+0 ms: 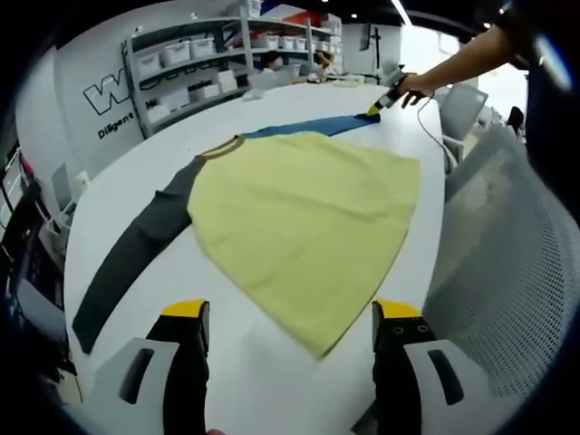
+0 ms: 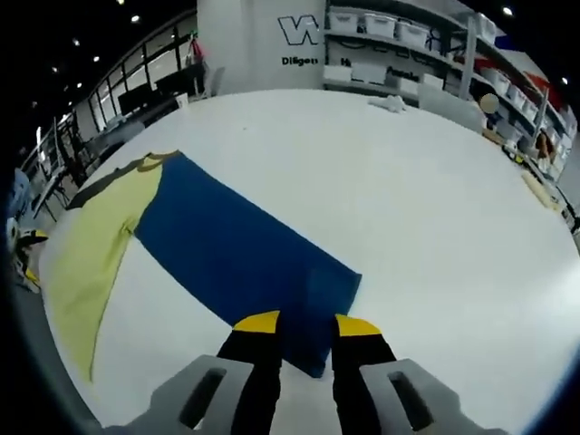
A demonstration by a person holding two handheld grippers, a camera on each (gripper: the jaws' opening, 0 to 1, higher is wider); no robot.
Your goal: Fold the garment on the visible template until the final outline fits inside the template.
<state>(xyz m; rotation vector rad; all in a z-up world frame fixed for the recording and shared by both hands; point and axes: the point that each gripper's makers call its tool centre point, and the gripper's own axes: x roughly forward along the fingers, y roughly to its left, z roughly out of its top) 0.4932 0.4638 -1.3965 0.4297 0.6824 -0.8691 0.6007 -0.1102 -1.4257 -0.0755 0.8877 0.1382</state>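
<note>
The left gripper (image 1: 290, 317) hangs with jaws spread wide over the near edge of the white tabletop (image 1: 263, 381), nothing between them, just short of the yellow hem of a long-sleeved shirt (image 1: 304, 213) lying flat. Its grey sleeve (image 1: 136, 249) runs toward the left edge. The right gripper (image 2: 306, 324) stands at the cuff of the blue sleeve (image 2: 240, 249), jaws narrowly apart astride its end; whether they pinch the cloth cannot be told. Storage shelves (image 1: 195, 59) stand beyond the far edge.
</note>
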